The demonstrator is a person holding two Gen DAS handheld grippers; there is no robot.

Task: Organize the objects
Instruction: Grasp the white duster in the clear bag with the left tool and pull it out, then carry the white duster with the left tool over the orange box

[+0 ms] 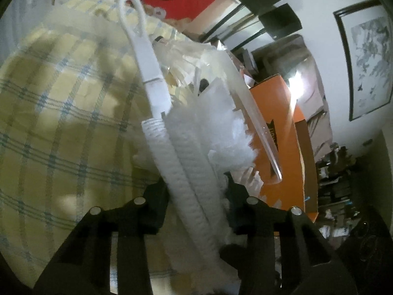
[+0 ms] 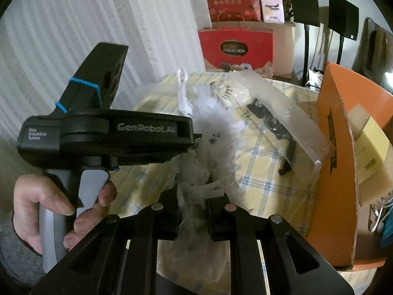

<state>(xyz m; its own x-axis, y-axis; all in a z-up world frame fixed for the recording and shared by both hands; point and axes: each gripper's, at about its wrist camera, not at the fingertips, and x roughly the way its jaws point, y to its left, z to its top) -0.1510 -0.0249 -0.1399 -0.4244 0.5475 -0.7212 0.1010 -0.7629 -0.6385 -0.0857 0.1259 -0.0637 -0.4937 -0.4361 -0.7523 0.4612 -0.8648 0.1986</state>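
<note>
On my left wrist view the left gripper (image 1: 196, 196) points steeply down over the table (image 1: 61, 123), and its black fingers (image 1: 154, 206) sit on either side of the duster (image 1: 186, 162). The ribbed white sleeves of the duster run straight through the gap. I cannot tell whether the pads are pressing on them or only flanking them.

From the right wrist view I see the left unit side-on: a boxy black body with blue rubber bands on its upper fin, and a person's hand (image 2: 49, 211) wrapped round the grey pistol grip, fingers curled at the front. The right gripper (image 2: 191, 211) also tilts downward, and its jaws are drawn close together on a tuft of the duster's fluffy fibres, pinched between the two dark pads.

The duster is all white: a smooth, flat plastic handle ending in a loop (image 1: 131, 14) that points toward the far edge of the table, then the knitted tubes, then a shaggy, feathery head. It hangs between the two grippers over the near part of the table.

The table wears a soft yellow cloth checked with blue lines. A clear, glossy plastic package (image 2: 282, 113) lies slanted toward the right edge, dark hardware visible inside. Just beside it, an open orange cardboard box (image 2: 331, 159) stands with raw corrugated edges.
</note>
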